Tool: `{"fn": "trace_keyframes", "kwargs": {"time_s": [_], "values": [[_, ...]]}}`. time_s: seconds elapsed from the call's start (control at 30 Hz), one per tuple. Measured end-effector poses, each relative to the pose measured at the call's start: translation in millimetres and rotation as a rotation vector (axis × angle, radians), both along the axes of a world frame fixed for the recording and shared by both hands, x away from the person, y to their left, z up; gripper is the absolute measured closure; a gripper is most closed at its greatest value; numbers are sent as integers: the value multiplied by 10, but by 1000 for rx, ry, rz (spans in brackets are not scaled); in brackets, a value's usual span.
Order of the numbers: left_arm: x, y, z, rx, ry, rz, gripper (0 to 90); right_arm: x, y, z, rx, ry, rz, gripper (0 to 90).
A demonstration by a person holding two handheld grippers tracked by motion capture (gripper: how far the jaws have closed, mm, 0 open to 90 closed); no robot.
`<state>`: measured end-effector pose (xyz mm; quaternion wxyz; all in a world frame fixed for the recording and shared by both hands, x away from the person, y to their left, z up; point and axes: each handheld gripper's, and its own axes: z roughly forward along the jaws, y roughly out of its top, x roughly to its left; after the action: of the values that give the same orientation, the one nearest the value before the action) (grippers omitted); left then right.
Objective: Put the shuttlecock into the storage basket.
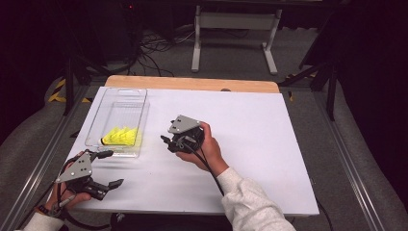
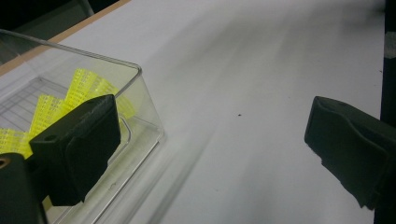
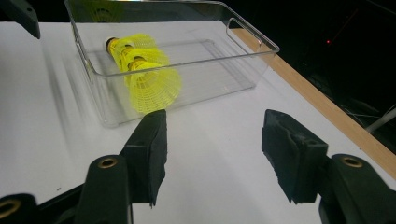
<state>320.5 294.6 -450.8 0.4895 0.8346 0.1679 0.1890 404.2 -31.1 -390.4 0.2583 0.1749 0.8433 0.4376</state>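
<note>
Both my claws gape wide, holding nothing: left gripper (image 1: 107, 168) at the near-left corner, right gripper (image 1: 167, 141) just right of the bin (image 1: 124, 91). Shuttlecocks (image 1: 120, 136) nest stacked at its near end, so they lie compact.

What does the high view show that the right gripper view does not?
High view alone: the person's hands, the right gripper's grey plate, and the floor with a white stand.
Right gripper view alone: the shuttlecocks' mesh skirts and dark-ringed tips up close, nested in a row, and the bin's handle slot.
Both: the clear bin, the shuttlecocks inside it, the white table.
</note>
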Motion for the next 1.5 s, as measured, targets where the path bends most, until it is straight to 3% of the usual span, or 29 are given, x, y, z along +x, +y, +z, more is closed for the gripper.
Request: {"fn": "trace_keyframes", "kwargs": {"time_s": [0.37, 0.7, 1.2, 1.5], "values": [[-1, -12, 1, -6, 3, -4, 45, -67, -82, 12, -6, -40, -14, 371], [1, -13, -3, -2, 5, -6, 45, -99, -141, 3, 4, -47, -27, 319], [-1, -18, -1, 3, 4, -9, 45, -112, -292, -10, 16, -70, -90, 102], [-2, -20, 0, 3, 3, -8, 44, -152, -410, -22, 7, -82, -94, 59]]}}
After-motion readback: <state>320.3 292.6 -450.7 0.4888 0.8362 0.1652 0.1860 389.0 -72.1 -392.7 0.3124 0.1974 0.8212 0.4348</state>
